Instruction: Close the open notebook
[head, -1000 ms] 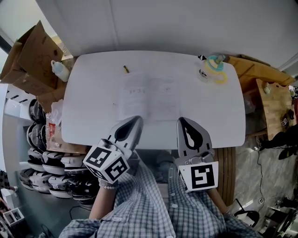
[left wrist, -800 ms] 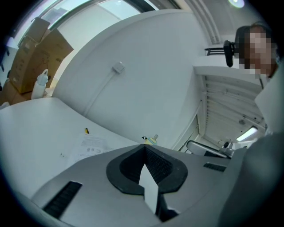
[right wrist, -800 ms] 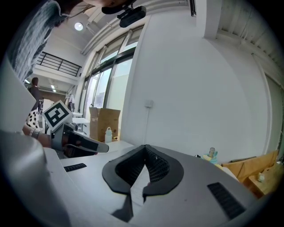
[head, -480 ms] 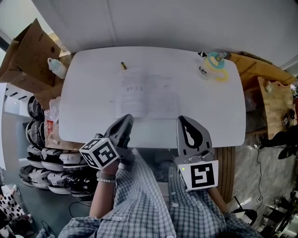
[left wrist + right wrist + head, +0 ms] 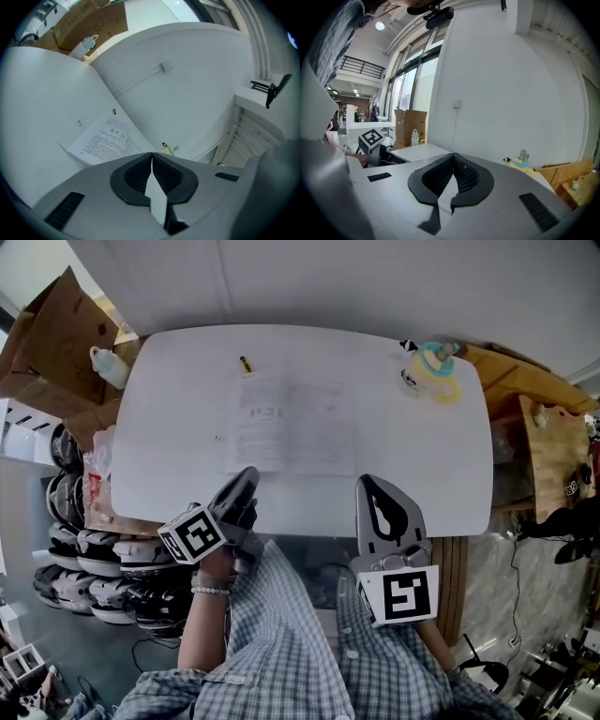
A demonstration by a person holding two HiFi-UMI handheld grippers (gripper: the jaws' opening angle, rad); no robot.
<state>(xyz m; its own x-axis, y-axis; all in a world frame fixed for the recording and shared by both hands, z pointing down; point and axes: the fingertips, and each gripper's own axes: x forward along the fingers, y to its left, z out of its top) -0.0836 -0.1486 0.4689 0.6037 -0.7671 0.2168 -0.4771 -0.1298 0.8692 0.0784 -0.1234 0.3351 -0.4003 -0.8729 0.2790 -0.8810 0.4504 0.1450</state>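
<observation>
So, table [image 5: 169,456]: white, rounded, mostly bare; it fills the middle of the head view.
Notebook [image 5: 291,423]: lies open and flat at the table's middle, slightly toward the far side, with pale printed pages facing up. The left gripper view shows it too [image 5: 105,140], a thin sheet-like spread.
Notebook handling: probably light, thin and floppy, and likely to slide on the smooth top. The best hold looks like the free outer edge of one leaf, lifted and swung over the spine. A pinch at the middle would crease the paper.
Left gripper [image 5: 246,476]: clenched tip to tip and empty [image 5: 151,157], rolled on its side. It is at the near table edge, just near of the notebook's near left corner and apart from it.
Right gripper [image 5: 367,484]: jaws together with nothing between them [image 5: 452,157]. It hangs over the near edge, right of the notebook, not touching it.
Yellow cup [image 5: 433,371]: far right corner, well apart from the notebook.
</observation>
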